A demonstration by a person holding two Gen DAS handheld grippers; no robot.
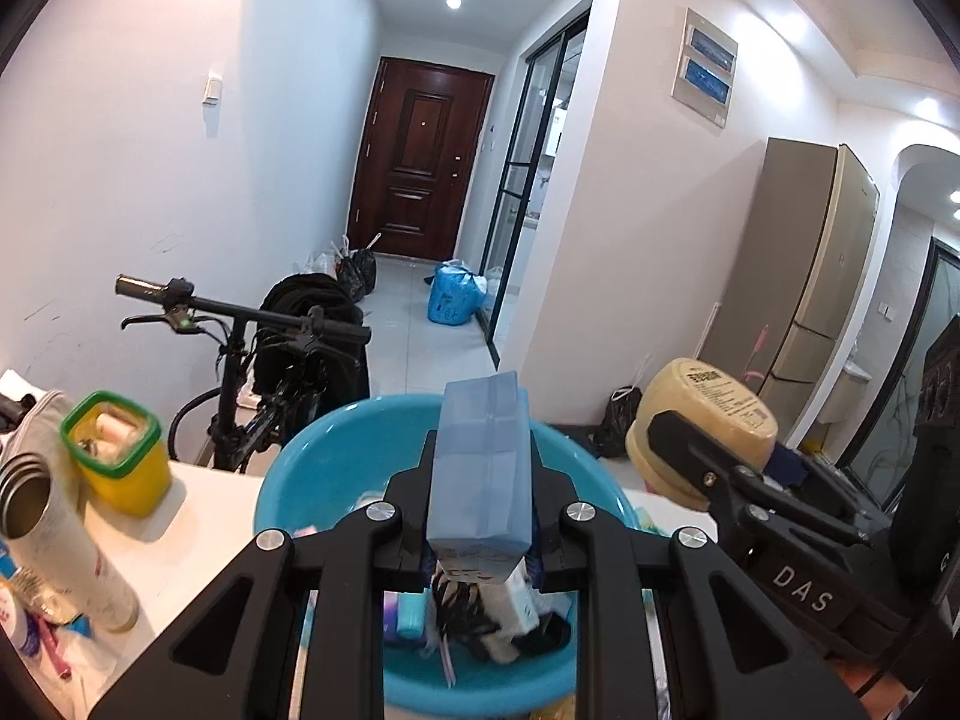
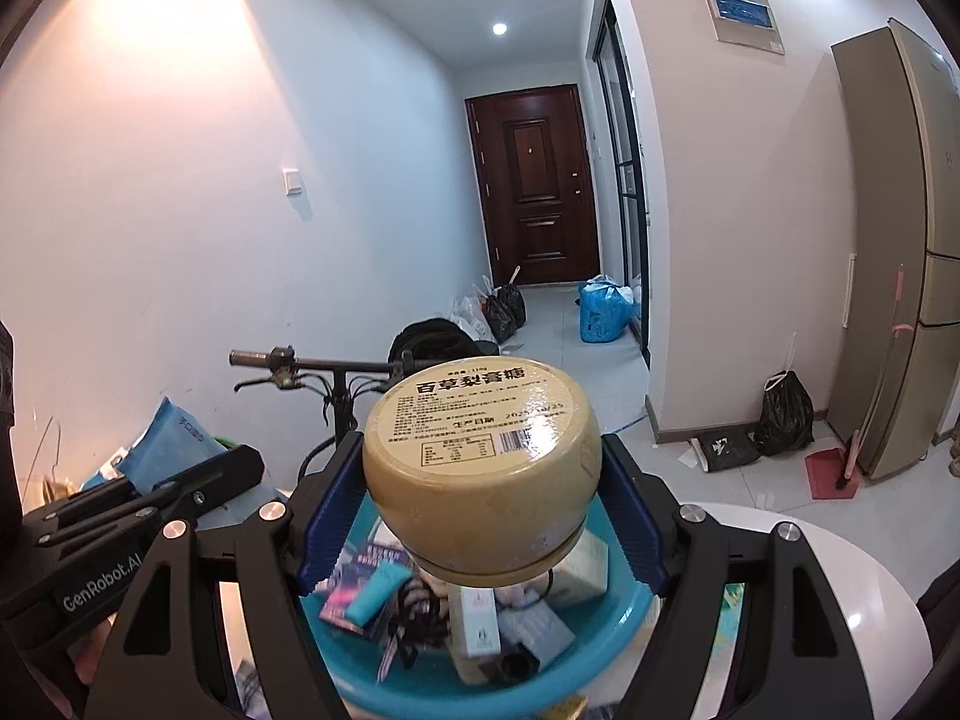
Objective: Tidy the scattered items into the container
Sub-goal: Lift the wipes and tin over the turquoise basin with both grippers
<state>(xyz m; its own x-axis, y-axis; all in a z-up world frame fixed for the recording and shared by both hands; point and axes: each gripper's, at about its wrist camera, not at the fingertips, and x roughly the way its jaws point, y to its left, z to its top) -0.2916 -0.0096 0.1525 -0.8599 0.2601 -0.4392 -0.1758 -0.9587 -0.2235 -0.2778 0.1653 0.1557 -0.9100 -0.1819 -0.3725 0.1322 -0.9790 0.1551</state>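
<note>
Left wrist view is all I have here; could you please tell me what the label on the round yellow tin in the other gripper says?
Observer: The right wrist view shows the round yellow tin face-on: large Chinese characters, smaller print and a barcode.
Operator: Thank you. Is the right gripper actually gripping it?
Observer: Yes, its blue ribbed pads press both sides of the tin, which hangs above the blue basin.
Operator: What lies under the tin in the basin?
Observer: A teal tube, a tangle of black cable and a white carton.
Operator: And my blue packet?
Observer: The blue packet sticks up from the left gripper, left of the tin.
</note>
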